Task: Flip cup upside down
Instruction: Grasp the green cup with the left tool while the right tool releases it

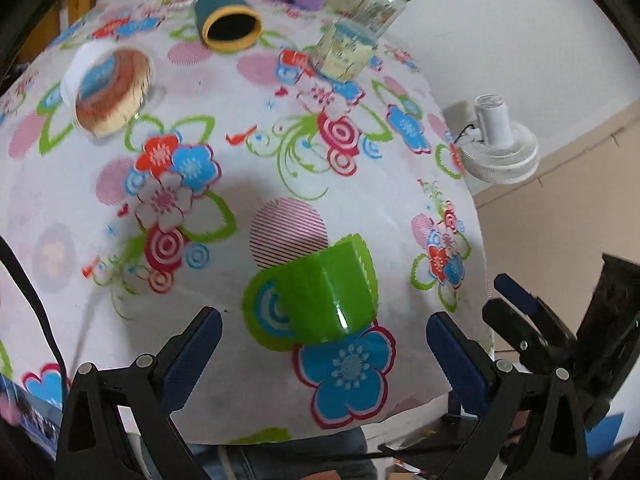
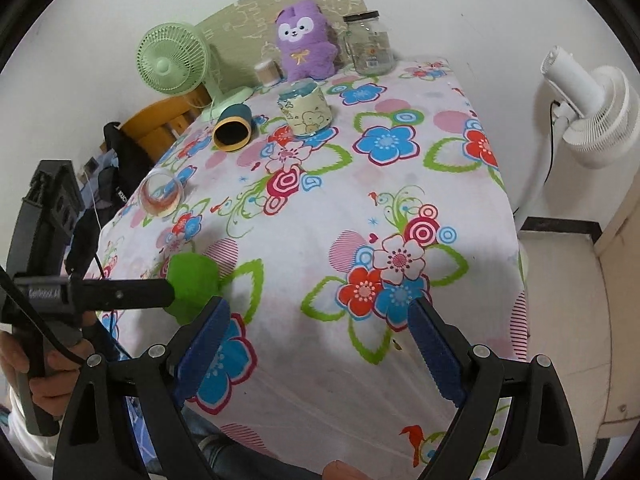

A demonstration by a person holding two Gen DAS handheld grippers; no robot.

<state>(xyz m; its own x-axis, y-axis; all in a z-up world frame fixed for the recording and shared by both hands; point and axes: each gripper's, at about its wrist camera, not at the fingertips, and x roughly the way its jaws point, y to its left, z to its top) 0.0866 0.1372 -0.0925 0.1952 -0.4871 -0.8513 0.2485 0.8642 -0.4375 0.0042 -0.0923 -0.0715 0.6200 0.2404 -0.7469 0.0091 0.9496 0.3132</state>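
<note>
A green plastic cup (image 1: 326, 290) stands on the flowered tablecloth (image 1: 248, 184) near the table's front edge, its wider end down. My left gripper (image 1: 322, 344) is open, its blue-padded fingers (image 1: 192, 354) spread to either side just short of the cup, not touching it. In the right wrist view the cup (image 2: 192, 280) shows at the left, partly hidden by the left gripper's finger (image 2: 120, 294). My right gripper (image 2: 318, 344) is open and empty over the front of the table, to the right of the cup.
Further back lie a dark teal cup with a yellow rim (image 2: 233, 130) on its side, a clear glass (image 2: 161, 194) on its side, and a printed jar (image 2: 306, 110). A purple plush toy (image 2: 305, 42), a glass jar (image 2: 368, 42) and a green fan (image 2: 174, 60) stand at the back. A white fan (image 2: 592, 112) stands right of the table.
</note>
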